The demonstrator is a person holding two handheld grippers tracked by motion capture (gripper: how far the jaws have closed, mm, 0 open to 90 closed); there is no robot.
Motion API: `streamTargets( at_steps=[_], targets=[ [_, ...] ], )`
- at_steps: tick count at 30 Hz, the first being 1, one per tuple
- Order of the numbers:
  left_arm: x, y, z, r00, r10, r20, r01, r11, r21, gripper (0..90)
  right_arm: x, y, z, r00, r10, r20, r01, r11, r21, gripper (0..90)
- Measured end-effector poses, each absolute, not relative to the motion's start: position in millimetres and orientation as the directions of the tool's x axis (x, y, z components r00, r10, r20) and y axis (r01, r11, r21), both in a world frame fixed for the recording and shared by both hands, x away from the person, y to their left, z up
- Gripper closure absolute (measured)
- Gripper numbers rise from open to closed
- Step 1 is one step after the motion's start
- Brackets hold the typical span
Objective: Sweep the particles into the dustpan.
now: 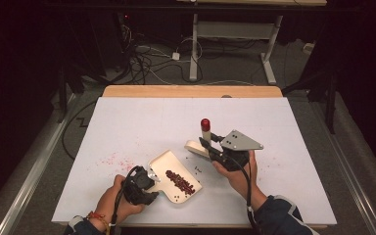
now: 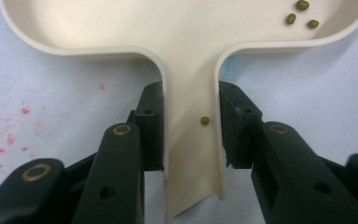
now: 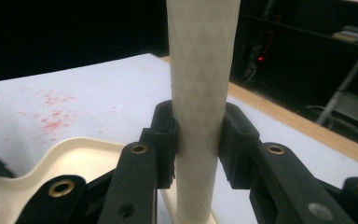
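Left gripper (image 1: 149,177) clamped on dustpan handle (image 2: 191,140), steadying the pan for sweeping. Right gripper (image 1: 208,147) gripping brush handle (image 3: 200,102) upright, head just below, ready to push stray beans (image 1: 197,169) in.

dustpan (image 1: 176,177): holds dark beans (image 1: 179,180) | brush (image 1: 205,133): upright, red-capped

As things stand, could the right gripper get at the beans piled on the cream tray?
Probably not yet: the right gripper is shut on a brush handle, so its jaws are taken. The beans lie uncovered on the tray, and the brush could likely reach them.
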State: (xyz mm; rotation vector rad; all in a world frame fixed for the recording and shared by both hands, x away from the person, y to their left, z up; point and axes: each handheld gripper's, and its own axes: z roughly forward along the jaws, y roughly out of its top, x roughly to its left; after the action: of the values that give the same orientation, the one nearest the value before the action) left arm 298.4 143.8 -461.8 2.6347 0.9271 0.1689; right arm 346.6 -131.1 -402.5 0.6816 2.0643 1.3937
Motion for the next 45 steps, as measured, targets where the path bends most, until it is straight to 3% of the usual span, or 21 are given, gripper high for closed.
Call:
streamTargets(
  at_steps=[12,17,23,31,35,45],
  targets=[
    [303,146,-462,0.766,0.642,-0.041,0.611,-0.705,0.361,63.7,326,-120,-398,-0.784,0.616,-0.071,0.132,0.278,0.951,69.9],
    [302,146,-462,0.766,0.642,-0.041,0.609,-0.704,0.364,63.7,321,-118,-396,-0.788,0.608,-0.097,0.099,0.28,0.955,69.9],
    [302,148,-461,0.768,0.639,-0.044,0.609,-0.708,0.359,63.8,320,-133,-386,-0.761,0.638,-0.115,0.074,0.261,0.962,69.9],
    [296,150,-457,0.772,0.635,-0.025,0.602,-0.718,0.349,63.8,305,-165,-388,-0.742,0.659,-0.124,0.115,0.308,0.944,69.9],
    [295,147,-458,0.773,0.634,0.004,0.596,-0.729,0.337,63.8,290,-175,-398,-0.746,0.662,-0.068,0.153,0.269,0.951,69.9],
    [297,145,-457,0.766,0.642,-0.013,0.605,-0.715,0.349,63.8,281,-147,-399,-0.769,0.636,-0.071,0.138,0.273,0.952,69.9]
  ],
)
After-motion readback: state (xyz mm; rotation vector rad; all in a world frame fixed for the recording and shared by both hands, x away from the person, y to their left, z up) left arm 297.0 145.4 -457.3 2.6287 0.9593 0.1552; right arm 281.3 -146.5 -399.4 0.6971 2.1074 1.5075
